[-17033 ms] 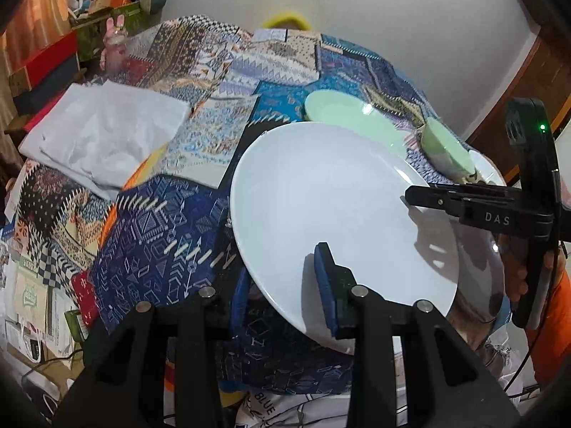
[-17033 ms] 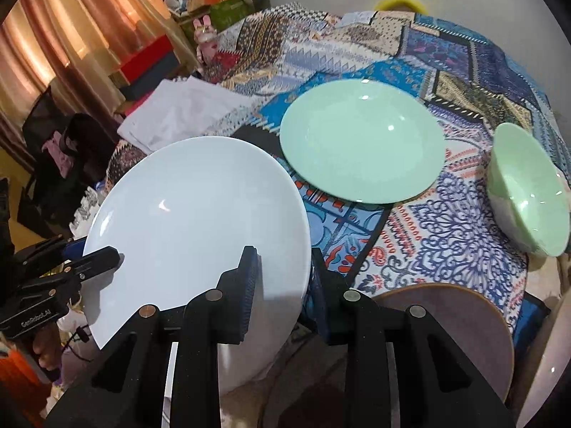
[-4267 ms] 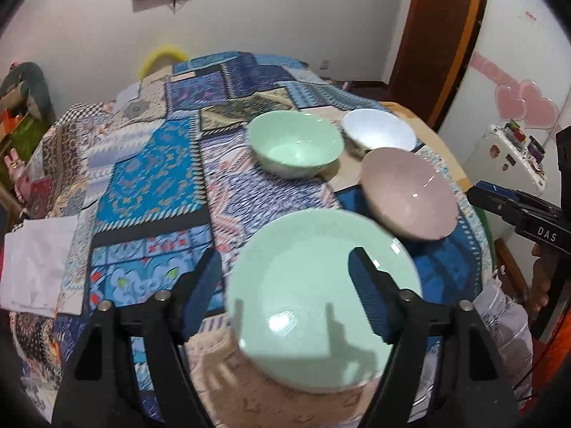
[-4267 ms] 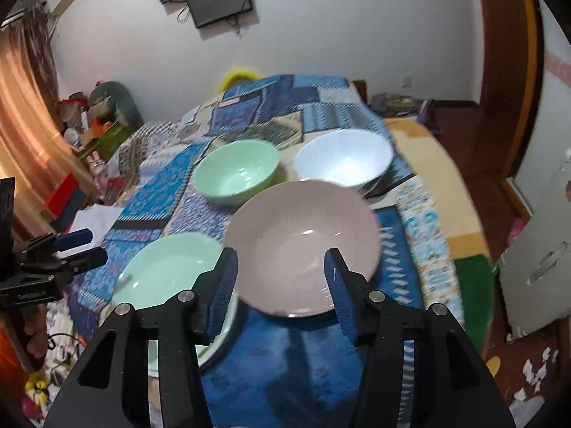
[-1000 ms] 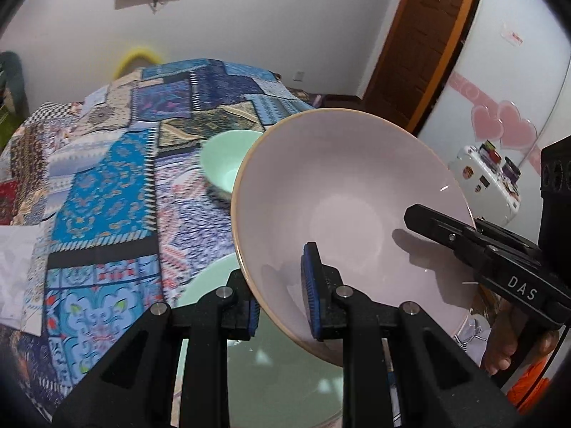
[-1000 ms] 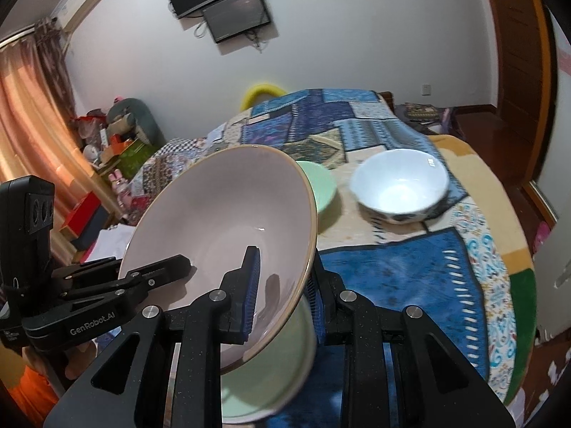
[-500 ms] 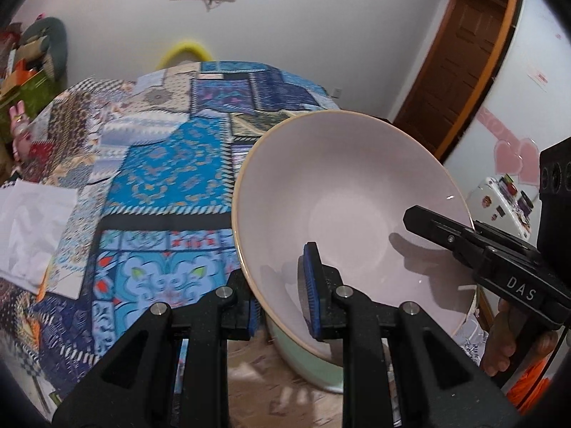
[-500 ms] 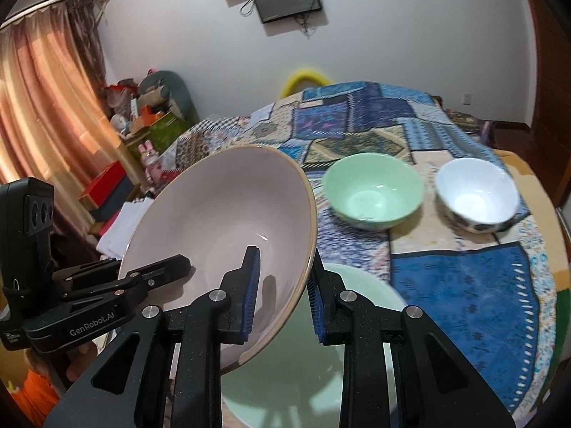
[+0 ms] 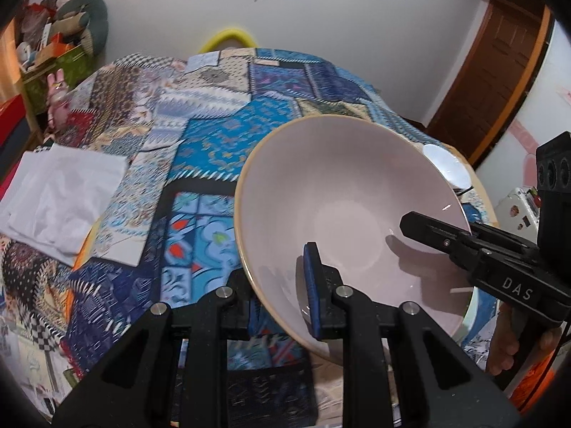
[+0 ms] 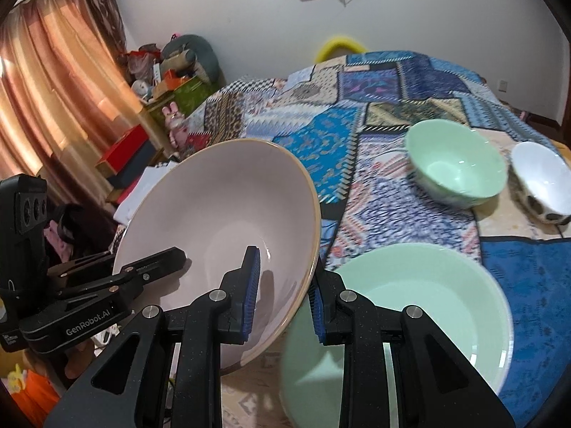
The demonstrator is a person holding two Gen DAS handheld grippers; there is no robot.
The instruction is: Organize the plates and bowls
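The patchwork tablecloth (image 10: 421,82) spreads across the whole table under me, and against it the biggest thing I carry is the pink bowl (image 9: 342,214), tilted and clear of the cloth, held between both my tools. My left gripper (image 9: 282,292) is pinched narrow on the near-left part of its rim, one blue pad inside the bowl and the other behind the wall; my right gripper (image 10: 283,294) bites the opposite rim the same way, jaws nearly together with only the bowl's wall between them. So the bowl hangs between my two hands, its open mouth turned up and toward me, and neither hand is nearer than the other: they share it. What matters for the coming move, as I judge it, is that the mint plate (image 10: 410,306) lies on the table just to the right of the bowl and lower, close under my right gripper, so a set-down would go rightward and down, with the tilt levelled first. Farther off on the right stand the green bowl (image 10: 455,167) and, just beside it, the smaller white bowl (image 10: 542,178). A folded white cloth (image 9: 60,196) lies well apart on the left.
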